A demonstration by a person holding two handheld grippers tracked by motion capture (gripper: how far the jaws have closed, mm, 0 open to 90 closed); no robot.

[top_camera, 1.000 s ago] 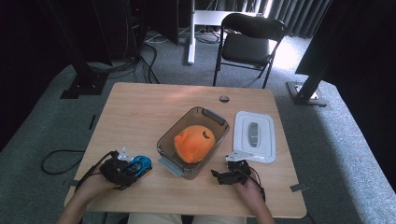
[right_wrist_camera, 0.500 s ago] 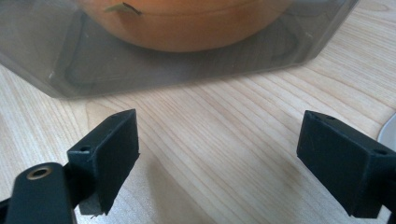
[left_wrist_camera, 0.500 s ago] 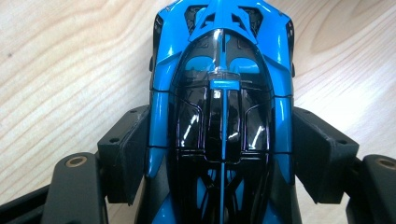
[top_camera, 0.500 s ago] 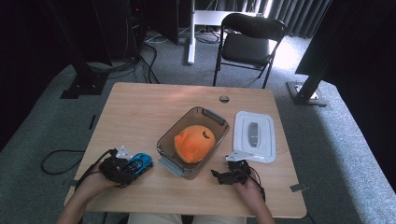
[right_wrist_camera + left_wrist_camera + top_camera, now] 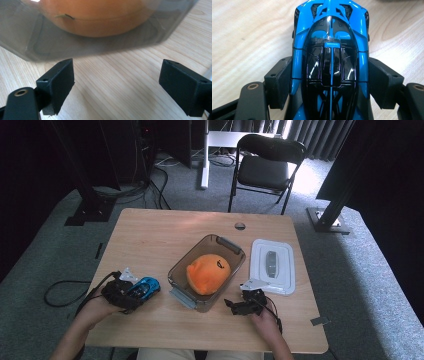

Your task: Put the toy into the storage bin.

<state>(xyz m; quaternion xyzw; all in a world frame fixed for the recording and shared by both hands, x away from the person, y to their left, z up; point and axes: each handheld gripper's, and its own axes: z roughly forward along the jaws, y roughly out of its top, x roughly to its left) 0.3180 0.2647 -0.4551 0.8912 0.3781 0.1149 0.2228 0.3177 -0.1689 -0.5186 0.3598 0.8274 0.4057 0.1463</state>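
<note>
My left gripper (image 5: pixel 131 292) is shut on a blue and black toy car (image 5: pixel 145 286) near the table's front left. In the left gripper view its pads (image 5: pixel 279 81) press both sides of the car (image 5: pixel 329 50), seen from above over the wood. A clear glass container (image 5: pixel 227 244) with grey handles stands mid-table and holds an orange plush toy (image 5: pixel 207 272). Just in front of the container's right corner, my right gripper (image 5: pixel 239 306) stands open. The right gripper view has the jaws (image 5: pixel 117 85) wide apart over bare wood, with the container wall (image 5: pixel 30 45) and the orange toy (image 5: pixel 100 15) close ahead.
A white lid (image 5: pixel 272 266) with a grey centre lies flat to the right of the container. A small round cap (image 5: pixel 240 226) is set in the wooden table (image 5: pixel 150 235) at the back. A black folding chair (image 5: pixel 265 167) stands beyond the table.
My left gripper and the blue car have shifted slightly away from the table's front edge. The right gripper has stayed where it was.
</note>
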